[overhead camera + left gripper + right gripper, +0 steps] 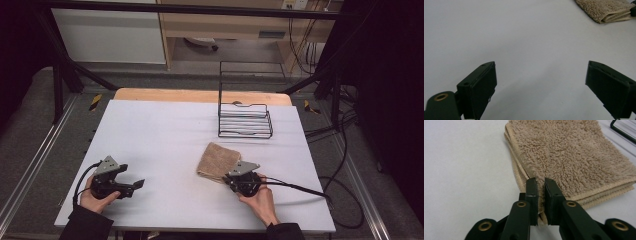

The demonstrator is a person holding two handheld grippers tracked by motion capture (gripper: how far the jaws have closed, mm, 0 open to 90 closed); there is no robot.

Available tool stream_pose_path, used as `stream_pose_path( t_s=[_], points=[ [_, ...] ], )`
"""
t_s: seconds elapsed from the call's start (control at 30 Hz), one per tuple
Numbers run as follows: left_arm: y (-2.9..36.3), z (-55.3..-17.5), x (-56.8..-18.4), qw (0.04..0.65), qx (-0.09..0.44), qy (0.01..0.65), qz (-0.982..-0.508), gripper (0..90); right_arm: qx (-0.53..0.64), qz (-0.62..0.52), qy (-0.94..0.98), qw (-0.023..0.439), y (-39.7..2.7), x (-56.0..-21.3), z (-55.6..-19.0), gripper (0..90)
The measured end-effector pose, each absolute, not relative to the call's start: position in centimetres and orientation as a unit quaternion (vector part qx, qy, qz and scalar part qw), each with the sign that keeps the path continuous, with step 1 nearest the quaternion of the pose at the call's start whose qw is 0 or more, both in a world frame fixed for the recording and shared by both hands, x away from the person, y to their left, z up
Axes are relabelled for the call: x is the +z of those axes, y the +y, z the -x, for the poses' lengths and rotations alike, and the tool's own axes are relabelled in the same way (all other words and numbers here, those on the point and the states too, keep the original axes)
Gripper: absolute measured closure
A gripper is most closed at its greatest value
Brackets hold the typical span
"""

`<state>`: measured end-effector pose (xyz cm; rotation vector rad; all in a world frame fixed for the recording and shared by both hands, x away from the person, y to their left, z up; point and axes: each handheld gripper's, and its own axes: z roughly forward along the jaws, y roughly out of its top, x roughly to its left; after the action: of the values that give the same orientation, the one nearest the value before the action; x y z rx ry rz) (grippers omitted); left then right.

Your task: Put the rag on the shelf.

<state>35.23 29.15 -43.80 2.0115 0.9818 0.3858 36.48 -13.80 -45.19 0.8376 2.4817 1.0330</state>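
Note:
A folded tan towel (217,160) lies on the white table (165,145), right of centre. My right gripper (231,177) sits at the towel's near corner; in the right gripper view its jaws are shut on that corner of the towel (574,157), with cloth pinched between the pads (532,192). My left gripper (135,186) rests near the front left of the table, held in a hand. Its jaws stand wide open over bare table in the left gripper view, with nothing between the fingers (481,87), and the towel (606,10) lies far off at the top right.
A black wire rack (245,117) stands at the back right of the table, beyond the towel; its edge (622,130) shows in the right gripper view. Cables (300,189) trail from the right gripper to the table's right edge. A wooden board (200,95) lines the far edge.

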Motion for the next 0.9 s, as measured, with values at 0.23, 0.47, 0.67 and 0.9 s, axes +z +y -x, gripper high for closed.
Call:
stream_pose_path(
  t_s=[0.23,0.47,0.67,0.9],
  points=[
    [29.2,-35.3,-43.8,0.423,0.153,0.392,-0.803,10.1,0.370,-0.299,0.867,0.151,-14.0,-44.6,-36.6,86.2],
    [29.1,-35.2,-43.7,0.423,0.152,0.391,-0.803,10.2,0.377,-0.284,0.871,0.134,-14.8,-43.3,-35.8,86.3],
    [28.9,-35.1,-43.6,0.420,0.152,0.392,-0.804,10.0,0.377,-0.283,0.874,0.114,-15.8,-43.3,-34.4,85.9],
    [27.2,-34.7,-42.9,0.418,0.145,0.391,-0.807,12.4,0.389,-0.292,0.869,0.089,-16.3,-44.0,-34.1,75.7]
  ],
)
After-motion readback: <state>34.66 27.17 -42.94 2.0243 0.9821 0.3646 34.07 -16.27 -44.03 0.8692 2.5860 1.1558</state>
